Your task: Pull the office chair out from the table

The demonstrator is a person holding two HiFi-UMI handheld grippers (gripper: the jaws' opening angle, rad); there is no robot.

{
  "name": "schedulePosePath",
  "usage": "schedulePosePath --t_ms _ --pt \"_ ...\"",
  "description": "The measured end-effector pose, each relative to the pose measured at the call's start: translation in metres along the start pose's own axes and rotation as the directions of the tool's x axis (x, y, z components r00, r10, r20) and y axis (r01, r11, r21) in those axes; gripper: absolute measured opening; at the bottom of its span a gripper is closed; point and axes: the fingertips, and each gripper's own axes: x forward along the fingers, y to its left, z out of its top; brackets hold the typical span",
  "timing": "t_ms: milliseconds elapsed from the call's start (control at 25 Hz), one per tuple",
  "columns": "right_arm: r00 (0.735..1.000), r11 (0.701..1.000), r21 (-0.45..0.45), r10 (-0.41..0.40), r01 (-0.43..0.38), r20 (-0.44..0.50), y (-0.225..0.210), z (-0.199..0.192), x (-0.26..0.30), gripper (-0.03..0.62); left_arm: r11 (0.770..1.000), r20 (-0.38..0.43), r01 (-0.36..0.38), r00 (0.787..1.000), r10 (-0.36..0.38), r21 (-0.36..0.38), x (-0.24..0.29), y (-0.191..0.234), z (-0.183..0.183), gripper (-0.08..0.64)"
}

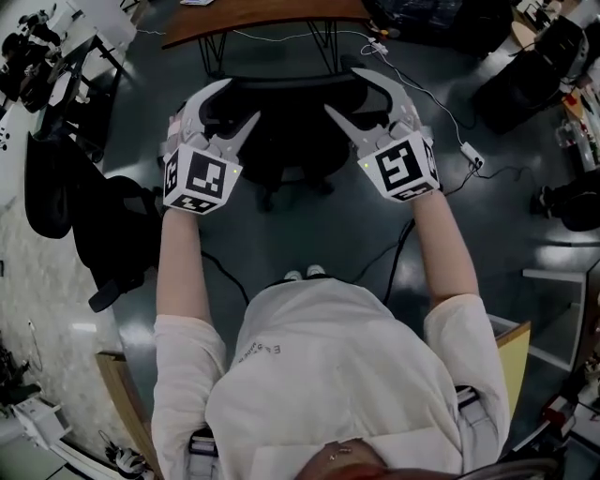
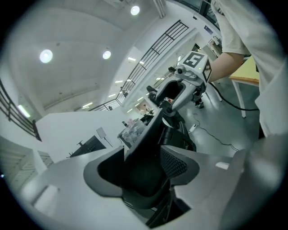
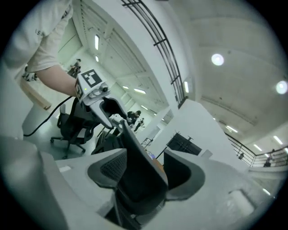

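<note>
A black office chair (image 1: 281, 141) stands just in front of the brown table (image 1: 262, 14), its backrest toward me. My left gripper (image 1: 242, 99) sits at the left end of the backrest's top edge and my right gripper (image 1: 341, 89) at the right end. Both are open, jaws spread wide astride the edge. In the left gripper view the dark backrest (image 2: 148, 148) runs between the jaws of the left gripper (image 2: 144, 170) with gaps on both sides. The right gripper view shows the same backrest (image 3: 135, 157) inside the right gripper (image 3: 144, 173). Neither pad presses on it.
A second black chair (image 1: 94, 225) draped with dark cloth stands on the left. Cables and a white power strip (image 1: 472, 155) lie on the grey floor to the right. My feet (image 1: 305, 274) are just behind the chair's base. Dark bags (image 1: 534, 75) sit at the far right.
</note>
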Motion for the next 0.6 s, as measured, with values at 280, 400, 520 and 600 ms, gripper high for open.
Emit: schedulePosePath --t_ms 280,400,520,600 --pt "0.993 0.937 0.333 -0.093 0.111 -0.069 0.053 -0.038 -0.052 0.020 0.930 0.094 -0.224 0.961 0.260 -0.291 -0.065 -0.046 -0.007 0.092" --pt "0.991 0.895 0.427 -0.102 0.132 -0.091 0.084 -0.048 -0.062 -0.008 0.837 0.106 -0.247 0.935 0.338 -0.489 -0.087 -0.068 -0.016 0.031" --pt "0.991 0.850 0.510 -0.094 0.131 -0.097 0.114 -0.057 -0.069 -0.008 0.742 0.107 -0.233 0.919 0.379 -0.629 -0.104 -0.084 -0.021 0.014" --pt "0.991 0.834 0.535 -0.093 0.131 -0.098 0.130 -0.059 -0.074 -0.008 0.719 0.108 -0.222 0.918 0.382 -0.658 -0.110 -0.094 -0.024 0.014"
